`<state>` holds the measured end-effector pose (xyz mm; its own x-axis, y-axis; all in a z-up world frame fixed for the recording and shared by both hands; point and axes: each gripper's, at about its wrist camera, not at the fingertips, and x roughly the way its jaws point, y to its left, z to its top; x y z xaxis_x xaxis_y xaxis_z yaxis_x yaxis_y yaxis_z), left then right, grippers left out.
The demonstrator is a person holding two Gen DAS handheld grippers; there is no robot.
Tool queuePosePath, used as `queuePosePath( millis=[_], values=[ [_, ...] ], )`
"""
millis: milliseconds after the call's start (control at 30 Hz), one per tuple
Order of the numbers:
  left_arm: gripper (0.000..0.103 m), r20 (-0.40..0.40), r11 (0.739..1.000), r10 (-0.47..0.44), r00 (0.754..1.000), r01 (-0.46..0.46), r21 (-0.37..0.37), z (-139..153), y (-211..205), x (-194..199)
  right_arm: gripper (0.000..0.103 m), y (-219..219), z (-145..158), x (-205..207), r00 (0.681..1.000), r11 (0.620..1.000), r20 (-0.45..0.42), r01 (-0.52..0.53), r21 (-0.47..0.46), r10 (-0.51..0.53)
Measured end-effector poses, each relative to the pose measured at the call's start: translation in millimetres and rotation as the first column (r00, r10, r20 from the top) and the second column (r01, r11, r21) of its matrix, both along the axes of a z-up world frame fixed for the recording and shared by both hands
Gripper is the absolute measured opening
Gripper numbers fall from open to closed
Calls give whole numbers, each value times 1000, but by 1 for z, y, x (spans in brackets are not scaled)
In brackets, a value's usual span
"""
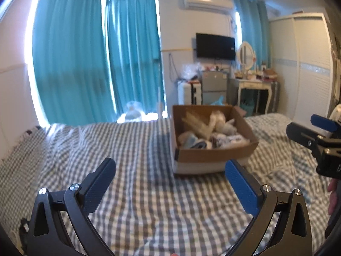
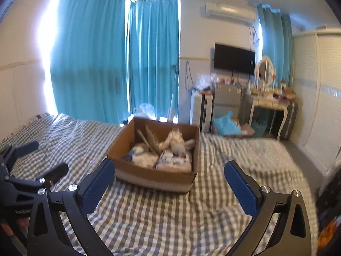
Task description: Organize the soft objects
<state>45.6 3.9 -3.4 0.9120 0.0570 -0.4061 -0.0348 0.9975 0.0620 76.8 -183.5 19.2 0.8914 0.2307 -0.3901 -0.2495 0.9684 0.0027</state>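
Checked bed [image 1: 138, 149], cardboard box [image 1: 213, 153] of soft items, both tongs spread empty

Place: a bedroom in a home.
Bed: a wide bed [image 1: 138, 192] under a grey-and-white checked sheet fills the foreground.
Windows: teal curtains [image 1: 72, 59] hang floor-length, daylight glowing at their edges.
Wall: a split air conditioner [image 1: 205, 1] sits high up, with a flat television [image 1: 215, 46] mounted below it.
Dressing corner: a white dressing table [image 2: 269, 104] with curved legs carries an oval mirror [image 2: 265, 69] and small clutter.
Storage: a tall white wardrobe [image 1: 304, 64] with slatted doors stands at the right; a small grey fridge [image 1: 214, 83] stands beside the table.
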Motion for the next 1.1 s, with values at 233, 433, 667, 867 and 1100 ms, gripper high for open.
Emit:
queuePosePath(
  millis=[233, 433, 667, 867, 1100],
  values=[
    [103, 12, 1000, -11, 1000, 11, 22, 1, -8, -4, 103, -2, -14, 5, 999, 1000, -27, 23, -1, -23],
    [103, 21, 999, -12, 1000, 11, 33, -1, -9, -3, 103, 0, -13, 2, 999, 1000, -29, 21, 9, -21],
    [103, 16, 1000, -15, 1000, 14, 23, 0, -8, -2, 103, 0, -9, 1, 999, 1000, -24, 24, 8, -24],
    [103, 15, 1000, -9, 1000, 9, 11, 1, -5, -2, 103, 2, -11, 2, 999, 1000, -34, 20, 5, -20],
    [103, 15, 1000, -8, 1000, 8, 6, 0, -4, -2, 103, 3, -13, 3, 999, 1000, -44, 20, 3, -19]
  ],
)
